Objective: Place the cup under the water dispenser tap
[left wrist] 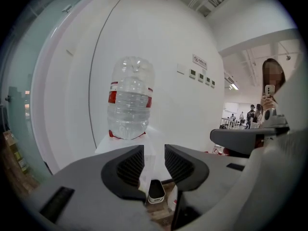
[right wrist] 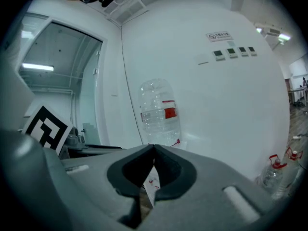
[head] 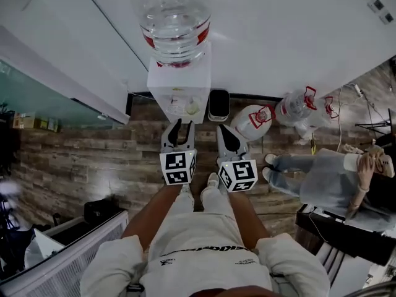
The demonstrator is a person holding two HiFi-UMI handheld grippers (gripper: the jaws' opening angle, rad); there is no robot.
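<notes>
Pointing side by side at the water dispenser (head: 179, 88), left tool (head: 184, 129) sits slightly parted, empty; right tool (head: 224, 135) clenched, empty.

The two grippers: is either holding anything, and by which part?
Nothing is held. The left gripper has its jaws apart with nothing between them; the right gripper is shut and empty.

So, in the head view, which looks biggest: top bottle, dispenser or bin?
1. Top bottle
2. Dispenser, close behind; the bottle sits nearer the camera, so that order is unsure
3. Bin, clearly smallest
</notes>
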